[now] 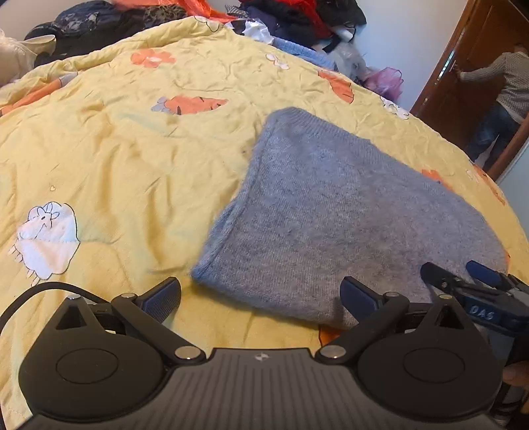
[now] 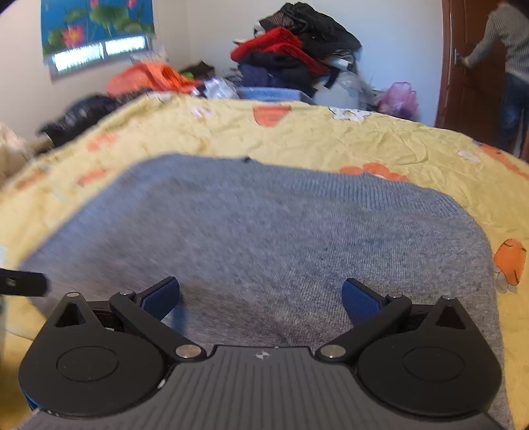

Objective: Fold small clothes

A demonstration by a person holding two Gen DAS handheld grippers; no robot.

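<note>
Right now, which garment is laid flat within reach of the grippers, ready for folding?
The grey knit sweater, spread flat on the yellow quilt directly ahead of both open grippers. The red, black and orange clothes are heaped in piles beyond the quilt's far edge.

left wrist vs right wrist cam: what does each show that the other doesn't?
Left wrist only: a white sheep patch on the quilt, and the right gripper reaching in at the sweater's near edge.

Right wrist only: a window with a lotus-print blind above it.

Both: the folded grey sweater on the yellow quilt, the clothes pile, a person at the door, and the left gripper open.
</note>
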